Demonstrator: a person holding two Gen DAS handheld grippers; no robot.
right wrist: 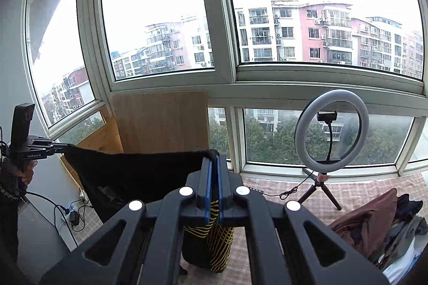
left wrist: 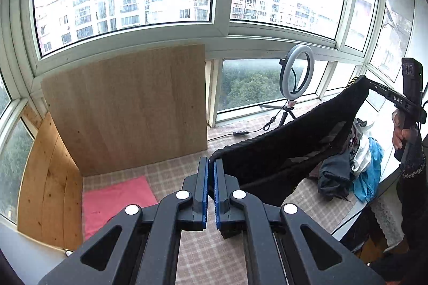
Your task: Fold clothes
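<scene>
A black garment with yellow line print hangs stretched in the air between my two grippers, above the checkered surface. My left gripper is shut on one corner of it. My right gripper is shut on the other corner; the garment runs left from it to the left gripper, and the printed part hangs below the jaws. The right gripper also shows in the left wrist view, at the right.
A folded pink cloth lies at the left by wooden boards. A pile of mixed clothes lies at the right, also in the right wrist view. A ring light on a tripod stands by the window, its cable trailing.
</scene>
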